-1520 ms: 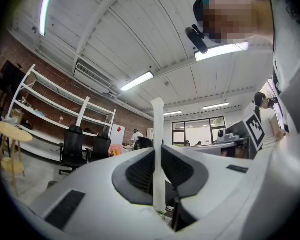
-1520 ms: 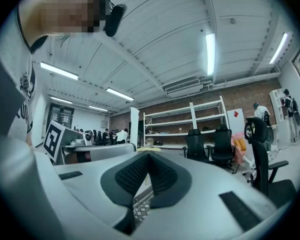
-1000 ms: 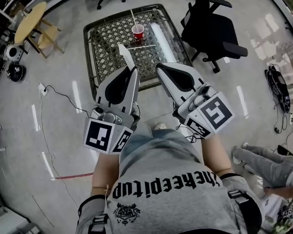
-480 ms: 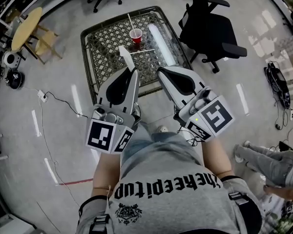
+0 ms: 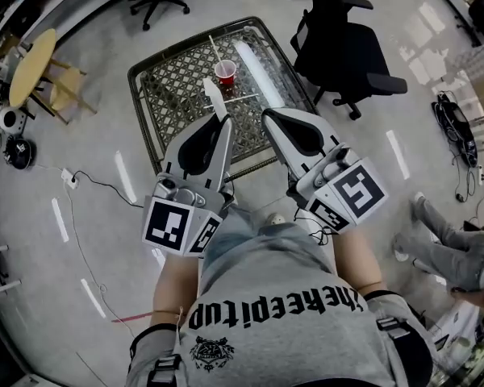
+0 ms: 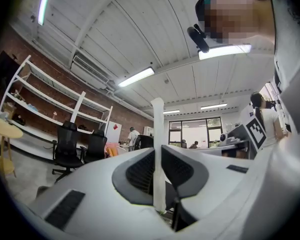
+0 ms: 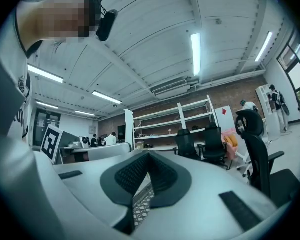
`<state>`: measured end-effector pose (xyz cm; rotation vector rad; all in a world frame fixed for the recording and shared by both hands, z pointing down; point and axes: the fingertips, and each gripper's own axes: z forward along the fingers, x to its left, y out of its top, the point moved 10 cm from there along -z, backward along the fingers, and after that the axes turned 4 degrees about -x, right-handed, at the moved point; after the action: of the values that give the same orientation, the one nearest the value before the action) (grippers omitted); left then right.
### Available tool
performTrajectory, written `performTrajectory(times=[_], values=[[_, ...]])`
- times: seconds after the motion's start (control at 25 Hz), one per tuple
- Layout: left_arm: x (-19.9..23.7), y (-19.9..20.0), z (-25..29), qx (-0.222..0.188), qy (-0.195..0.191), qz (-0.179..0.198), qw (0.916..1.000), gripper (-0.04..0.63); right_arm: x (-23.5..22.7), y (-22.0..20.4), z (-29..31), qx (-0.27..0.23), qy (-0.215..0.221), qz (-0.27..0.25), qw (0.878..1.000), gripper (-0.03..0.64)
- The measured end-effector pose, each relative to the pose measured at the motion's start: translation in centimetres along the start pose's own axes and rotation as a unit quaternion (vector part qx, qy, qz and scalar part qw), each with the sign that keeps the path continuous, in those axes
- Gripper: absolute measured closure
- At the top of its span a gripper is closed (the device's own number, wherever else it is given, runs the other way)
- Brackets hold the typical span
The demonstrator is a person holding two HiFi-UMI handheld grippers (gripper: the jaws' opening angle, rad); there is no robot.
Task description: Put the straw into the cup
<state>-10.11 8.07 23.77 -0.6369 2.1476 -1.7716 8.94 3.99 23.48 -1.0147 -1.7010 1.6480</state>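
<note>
My left gripper [image 5: 223, 122] pinches the white straw [image 5: 214, 97] tight. My right gripper [image 5: 267, 116] is closed, holding nothing. The red cup [image 5: 224, 72] sits well ahead on the worktop [image 5: 173, 75]. I should step close, aim over it, then lower the straw slowly.

The straw [image 6: 157, 134] is white, flat and papery. It stands upright, pinched low down between the closed jaws of the left claw [image 6: 157, 156], with its top well clear of the tips. The cup [image 5: 225, 72] is red and stands upright, mouth open, on the mesh-topped desk [image 5: 177, 79] ahead. A second straw [image 5: 215, 49] leans out of it.
</note>
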Motion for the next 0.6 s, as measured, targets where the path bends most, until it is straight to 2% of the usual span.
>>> performTrajectory(times=[0.6], values=[[8.0,-0.2,3.4,0.008,-0.063,-0.021,0.9978,0.512,-0.7,-0.4,7.0,0.009,-0.053,-0.007,0.999,0.607]])
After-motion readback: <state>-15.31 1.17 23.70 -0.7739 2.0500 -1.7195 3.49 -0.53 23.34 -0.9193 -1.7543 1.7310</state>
